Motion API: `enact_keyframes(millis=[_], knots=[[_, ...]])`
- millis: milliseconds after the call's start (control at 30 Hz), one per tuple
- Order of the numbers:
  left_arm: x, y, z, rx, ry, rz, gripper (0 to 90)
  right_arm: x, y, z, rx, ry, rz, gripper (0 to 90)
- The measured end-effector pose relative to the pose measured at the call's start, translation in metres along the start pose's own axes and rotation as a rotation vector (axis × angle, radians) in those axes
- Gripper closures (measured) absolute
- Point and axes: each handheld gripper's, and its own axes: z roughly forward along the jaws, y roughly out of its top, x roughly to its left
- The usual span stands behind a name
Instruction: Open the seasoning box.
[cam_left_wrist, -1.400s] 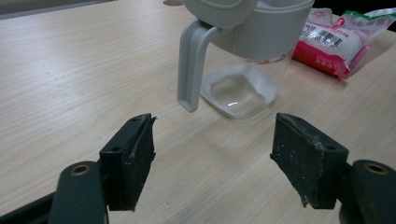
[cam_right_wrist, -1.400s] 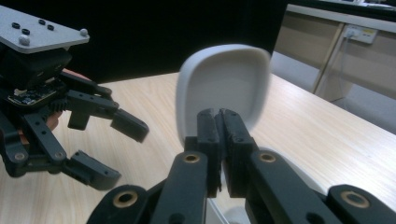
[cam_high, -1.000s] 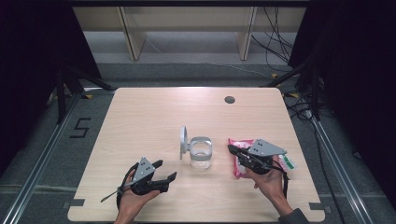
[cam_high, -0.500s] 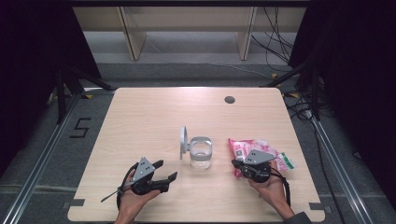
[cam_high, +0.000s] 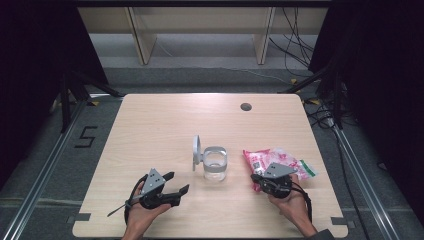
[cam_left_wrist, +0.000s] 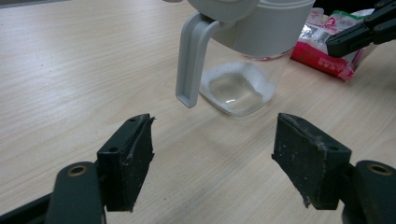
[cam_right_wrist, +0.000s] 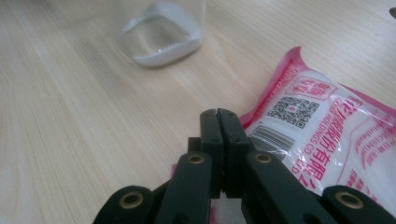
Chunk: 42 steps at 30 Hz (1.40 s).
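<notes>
Right gripper view puts us closest to the work: our right gripper (cam_right_wrist: 219, 114) has its two black jaws pressed fully together, tips low over the wood, and a scrap of pink wrapper shows under the jaw bases, though we cannot tell whether it is pinched. Just beside the jaws lies the pink packet (cam_right_wrist: 327, 140), flat on the table (cam_right_wrist: 70, 116), its barcode and square code facing up. Beyond the tips stands the clear pitcher (cam_right_wrist: 161, 35), apart from the packet.

In the left gripper view our left gripper (cam_left_wrist: 212, 140) has its jaws spread wide with nothing between them, only bare wood. Ahead of them the pitcher's grey handle (cam_left_wrist: 191, 60) hangs toward us, and white granules lie in its base.

From the high view, our left hand (cam_high: 142, 215) holds its gripper near the front edge, pointing toward the pitcher. Our right hand (cam_high: 295, 205) sits at the near end of the packet. The pitcher's lid (cam_high: 196, 152) stands open. A dark round spot (cam_high: 245, 106) marks the far side.
</notes>
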Motion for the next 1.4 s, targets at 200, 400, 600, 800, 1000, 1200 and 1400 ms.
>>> enact_keyframes(millis=[200,400,600,800,1000,1200,1400], knots=[[0.001,0.000,0.001,-0.013,-0.005,0.007,27.8,-0.005,-0.009,-0.011,0.008,0.001,0.022,90.0],[0.003,0.000,-0.001,0.008,0.007,0.021,27.8,-0.011,-0.018,-0.022,0.011,-0.007,0.047,90.0],[0.003,0.000,0.000,0.002,0.002,0.016,27.8,-0.018,-0.026,-0.032,0.016,-0.039,0.084,90.0],[0.003,-0.001,-0.001,0.010,0.005,0.005,27.8,-0.023,-0.030,-0.049,-0.056,-0.048,0.153,74.7],[0.004,0.000,-0.001,0.005,0.003,0.017,27.8,-0.042,-0.044,-0.071,-0.143,-0.211,0.367,48.7],[0.001,-0.001,0.000,0.008,0.003,-0.005,27.8,-0.063,-0.055,-0.074,-0.143,-0.285,0.420,42.1],[0.001,-0.002,0.002,-0.008,-0.008,-0.028,27.8,-0.075,-0.061,-0.073,-0.146,-0.302,0.482,40.1]])
